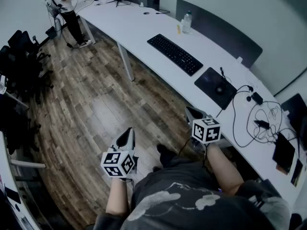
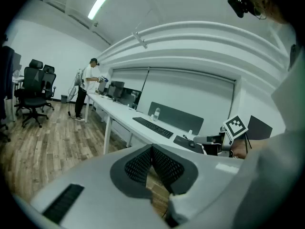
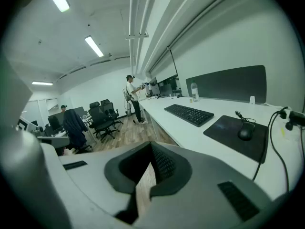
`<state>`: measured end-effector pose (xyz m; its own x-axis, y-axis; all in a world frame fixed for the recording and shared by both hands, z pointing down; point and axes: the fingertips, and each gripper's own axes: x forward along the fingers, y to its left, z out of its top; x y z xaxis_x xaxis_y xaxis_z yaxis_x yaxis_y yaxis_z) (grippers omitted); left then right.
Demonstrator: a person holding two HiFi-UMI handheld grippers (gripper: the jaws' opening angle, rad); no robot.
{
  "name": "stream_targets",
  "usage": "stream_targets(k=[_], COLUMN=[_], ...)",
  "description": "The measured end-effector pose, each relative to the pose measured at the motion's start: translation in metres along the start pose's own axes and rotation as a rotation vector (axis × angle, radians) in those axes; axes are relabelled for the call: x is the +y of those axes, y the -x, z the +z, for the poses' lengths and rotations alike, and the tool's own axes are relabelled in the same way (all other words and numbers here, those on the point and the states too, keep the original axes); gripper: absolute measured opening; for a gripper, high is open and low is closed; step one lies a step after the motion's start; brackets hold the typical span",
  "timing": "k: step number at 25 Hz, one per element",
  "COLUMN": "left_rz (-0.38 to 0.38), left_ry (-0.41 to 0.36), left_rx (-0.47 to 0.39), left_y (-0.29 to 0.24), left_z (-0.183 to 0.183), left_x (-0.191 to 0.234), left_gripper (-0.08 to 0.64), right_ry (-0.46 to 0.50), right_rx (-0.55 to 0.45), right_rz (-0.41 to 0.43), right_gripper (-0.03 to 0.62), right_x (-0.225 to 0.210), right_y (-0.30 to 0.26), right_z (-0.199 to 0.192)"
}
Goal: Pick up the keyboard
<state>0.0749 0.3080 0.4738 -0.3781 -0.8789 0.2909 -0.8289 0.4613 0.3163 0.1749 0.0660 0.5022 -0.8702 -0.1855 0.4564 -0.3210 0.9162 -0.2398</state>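
Hovering short of the bench [image 1: 139,25]: keyboard [image 1: 175,54] untouched, left tool [image 1: 126,139] and right tool [image 1: 194,113] both pressed together, empty. Whole pickup ahead.

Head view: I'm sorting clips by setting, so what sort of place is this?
Probably an open-plan office: a long white curved desk carries a flat black keyboard and a dark mouse mat, and black swivel chairs stand clustered on the wood-plank floor.
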Motion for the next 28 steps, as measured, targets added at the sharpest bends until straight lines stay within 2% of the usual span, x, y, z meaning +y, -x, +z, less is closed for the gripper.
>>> stream_targets(k=[11,22,28], left_rz=[0.018,0.008,0.029], left_ry=[0.027,0.066,0.067], left_rx=[0.031,0.065,0.103], left_y=[0.009,0.021,-0.006], left_z=[-0.027,-0.048,-0.048], left_x=[-0.001,0.007,0.029], left_gripper=[0.002,0.002,0.002], right_ry=[0.01,-0.099,-0.164], right_rx=[0.034,0.029,-0.005], right_rz=[0.006,0.01,-0.021], right_gripper=[0.002,0.002,0.002], right_x=[-0.005,-0.006,-0.034], right_y=[0.01,0.006,-0.035], right_z=[-0.021,-0.039,-0.02])
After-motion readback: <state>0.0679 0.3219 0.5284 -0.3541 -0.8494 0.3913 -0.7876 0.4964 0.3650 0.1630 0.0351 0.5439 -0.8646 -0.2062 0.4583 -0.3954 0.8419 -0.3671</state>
